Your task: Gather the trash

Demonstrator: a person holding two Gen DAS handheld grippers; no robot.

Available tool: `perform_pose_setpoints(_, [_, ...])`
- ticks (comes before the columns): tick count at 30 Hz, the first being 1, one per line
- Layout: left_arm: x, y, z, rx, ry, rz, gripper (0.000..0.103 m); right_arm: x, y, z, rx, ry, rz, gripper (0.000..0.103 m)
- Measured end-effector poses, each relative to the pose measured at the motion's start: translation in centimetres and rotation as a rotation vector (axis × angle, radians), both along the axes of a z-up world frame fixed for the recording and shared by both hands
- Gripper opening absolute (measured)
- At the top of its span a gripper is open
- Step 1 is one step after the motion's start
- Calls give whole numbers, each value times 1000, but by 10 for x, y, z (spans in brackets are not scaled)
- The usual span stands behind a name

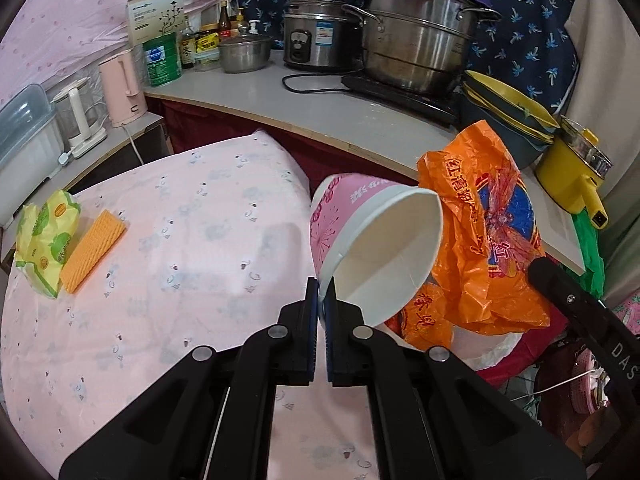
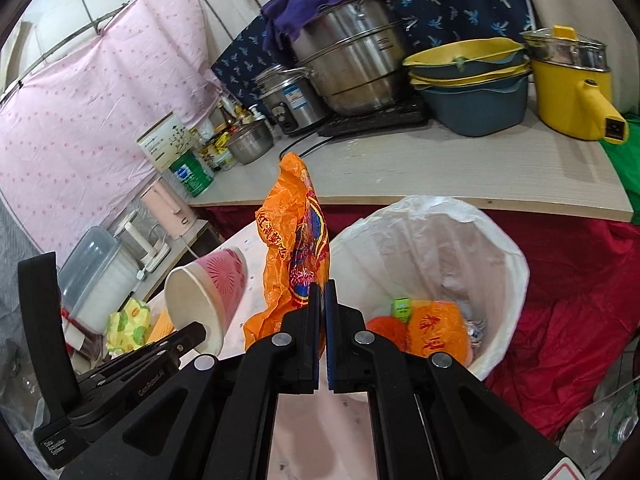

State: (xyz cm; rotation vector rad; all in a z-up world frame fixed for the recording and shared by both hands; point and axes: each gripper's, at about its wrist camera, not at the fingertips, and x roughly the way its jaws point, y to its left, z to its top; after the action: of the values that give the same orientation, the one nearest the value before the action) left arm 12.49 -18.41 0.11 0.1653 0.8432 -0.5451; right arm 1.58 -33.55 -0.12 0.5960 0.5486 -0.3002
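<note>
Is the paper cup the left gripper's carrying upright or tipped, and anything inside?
Tipped and empty: the paper cup lies on its side, its rim pinched in the left gripper, showing a bare white inside.

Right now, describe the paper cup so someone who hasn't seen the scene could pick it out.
Find the pink-sheeted table in front of the cluttered kitchen counter. Over its right edge, the left gripper pinches the rim of a paper cup. It is tipped on its side, pink-printed outside and plain white inside, unlike the crumpled orange plastic bag beside it.
</note>
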Motion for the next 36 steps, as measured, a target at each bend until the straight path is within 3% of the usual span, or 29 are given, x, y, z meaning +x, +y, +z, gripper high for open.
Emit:
perform_pose_setpoints(15, [-25, -63, -10, 26, 20, -125, 3, -35, -44, -14, 31, 6, -100, 3])
perform_pose_setpoints(26, [-25, -76, -14, 30, 29, -140, 5, -38, -56, -20, 45, 10, -120, 3])
perform_pose_setpoints(36, [-19, -68, -15, 25, 28, -94, 39, -35, -57, -25, 54, 19, -111, 4])
